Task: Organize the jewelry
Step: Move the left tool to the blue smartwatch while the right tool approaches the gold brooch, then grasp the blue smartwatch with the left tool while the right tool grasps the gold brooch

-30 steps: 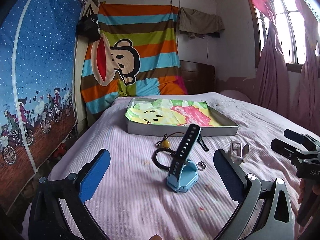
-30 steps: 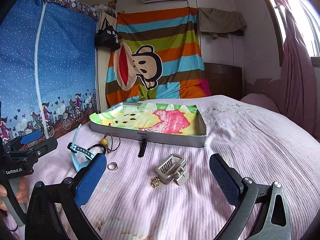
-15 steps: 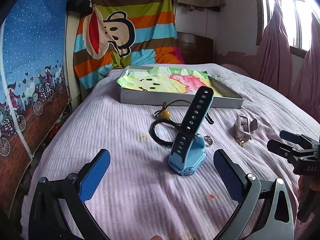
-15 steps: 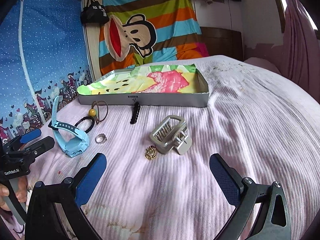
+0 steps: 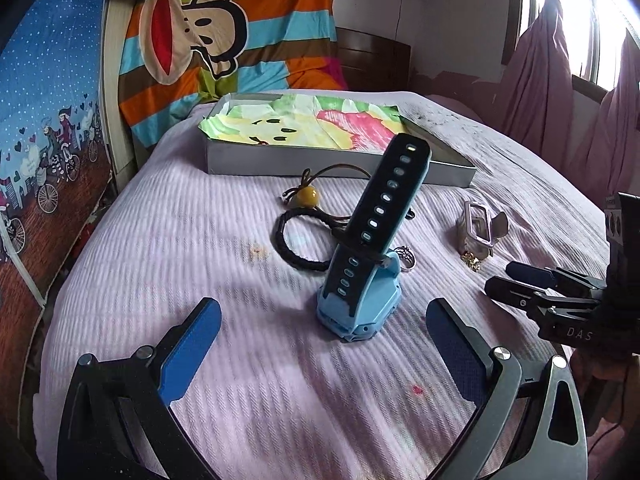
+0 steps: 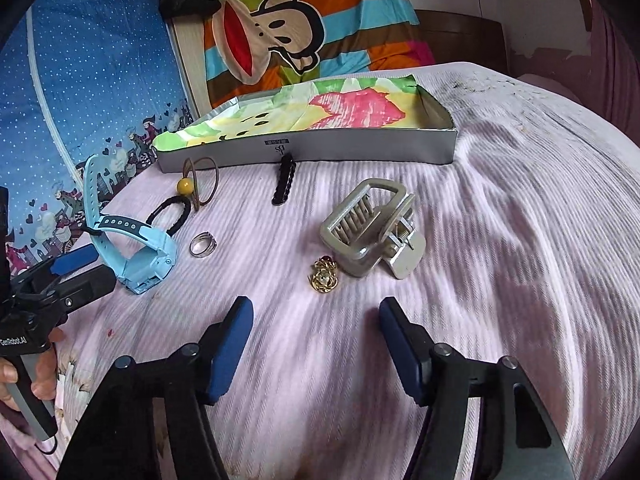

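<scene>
A light-blue watch (image 5: 360, 280) stands on the pink bedspread with its strap up, just ahead of my open left gripper (image 5: 323, 312) and untouched by the pads. A small gold brooch (image 6: 325, 276) lies just beyond my right gripper (image 6: 316, 306), whose jaws are closing with nothing between them. Beside the brooch sits a grey claw clip (image 6: 372, 228). A silver ring (image 6: 203, 245), a black hair tie (image 5: 296, 240), a yellow-bead tie (image 5: 307, 197) and a black hair clip (image 6: 284, 182) lie in front of the grey box (image 6: 360, 148) lined with bright paper.
The bed's left edge drops off beside a blue patterned panel (image 5: 44, 92). A striped monkey blanket (image 5: 224, 32) hangs behind the box. Pink curtains (image 5: 560, 92) hang at the right. A hand (image 6: 40, 376) grips the left gripper's handle.
Both grippers have tilted down and moved closer to the items on the bed. The right gripper's jaws have narrowed from wide open. Nothing on the bed has moved.
</scene>
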Demonstrator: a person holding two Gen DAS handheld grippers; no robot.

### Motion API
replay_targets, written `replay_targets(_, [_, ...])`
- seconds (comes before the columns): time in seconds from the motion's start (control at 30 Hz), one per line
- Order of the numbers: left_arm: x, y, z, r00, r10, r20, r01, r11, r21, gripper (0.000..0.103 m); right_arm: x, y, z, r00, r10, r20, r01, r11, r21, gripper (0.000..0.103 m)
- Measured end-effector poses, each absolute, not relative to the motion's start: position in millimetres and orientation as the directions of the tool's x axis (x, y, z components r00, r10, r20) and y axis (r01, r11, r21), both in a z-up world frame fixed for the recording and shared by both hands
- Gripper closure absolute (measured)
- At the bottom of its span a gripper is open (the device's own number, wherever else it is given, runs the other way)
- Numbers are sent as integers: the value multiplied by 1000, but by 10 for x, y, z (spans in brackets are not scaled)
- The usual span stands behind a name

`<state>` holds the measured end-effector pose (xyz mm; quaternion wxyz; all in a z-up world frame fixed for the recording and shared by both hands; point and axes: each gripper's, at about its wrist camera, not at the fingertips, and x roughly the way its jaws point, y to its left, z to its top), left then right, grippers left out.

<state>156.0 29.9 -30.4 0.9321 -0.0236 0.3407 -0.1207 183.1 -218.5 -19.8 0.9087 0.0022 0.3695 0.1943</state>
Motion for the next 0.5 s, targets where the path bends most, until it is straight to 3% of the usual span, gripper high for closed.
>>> replay_targets(0.27, [1770,218,-395,697,-270,-664,260,958,-118,14,2033,-2174,-251,615,375,-694,-363,916,172,66])
replay_targets(0.43, [1850,137,-473,681,-280,-677,295,951,-97,33,2071,-2161,-268,603,382,-701,-377,910,171,71])
replay_targets(0.5, [1879,103,-504,672,-284,-684,309,947,-90,41,2081,-2150,-279,598,382,-704,-381,909,169,79])
